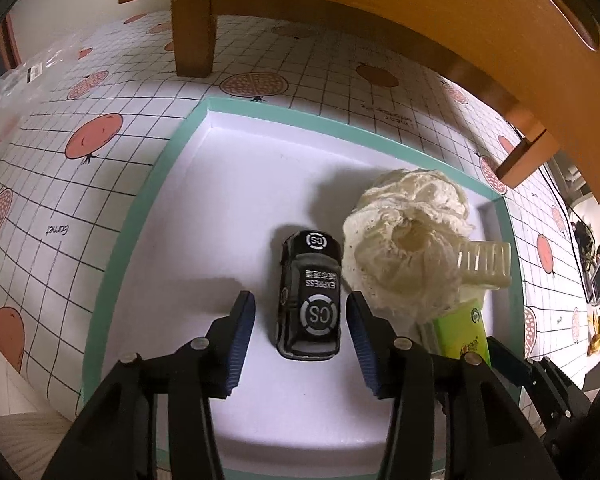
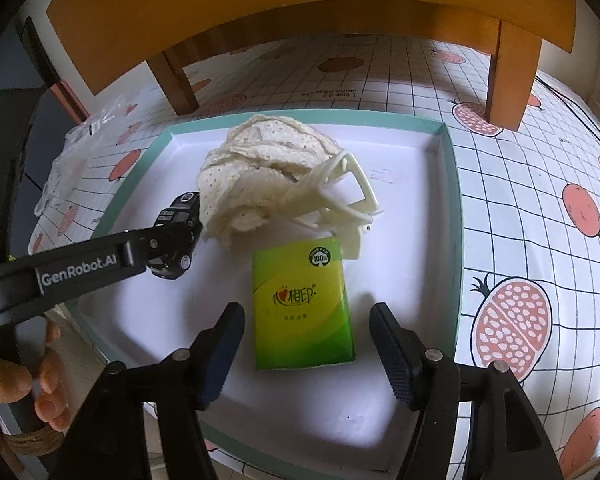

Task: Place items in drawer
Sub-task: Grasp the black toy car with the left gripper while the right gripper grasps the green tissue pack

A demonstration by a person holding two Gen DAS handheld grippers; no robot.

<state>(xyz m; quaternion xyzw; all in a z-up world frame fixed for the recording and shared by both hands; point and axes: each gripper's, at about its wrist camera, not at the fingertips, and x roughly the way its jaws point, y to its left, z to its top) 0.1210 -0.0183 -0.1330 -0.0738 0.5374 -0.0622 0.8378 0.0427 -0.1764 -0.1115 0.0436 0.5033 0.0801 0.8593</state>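
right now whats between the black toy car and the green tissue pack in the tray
The cream lace cloth bundle edges in from behind; otherwise bare white tray floor separates the black toy car and green tissue pack, shown in the right wrist view.

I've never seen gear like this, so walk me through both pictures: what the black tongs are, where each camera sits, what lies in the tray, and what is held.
These are two handheld grippers, one in each hand of a person, each with a camera looking along its fingers. The left view shows the left gripper open astride a black toy car, pads not pressing. The right view shows the right gripper open around a green tissue pack. Both lie in a shallow white tray with a teal rim, beside a cream lace cloth and a cream hair claw. Nothing is held. A hand grips the left tool's handle.
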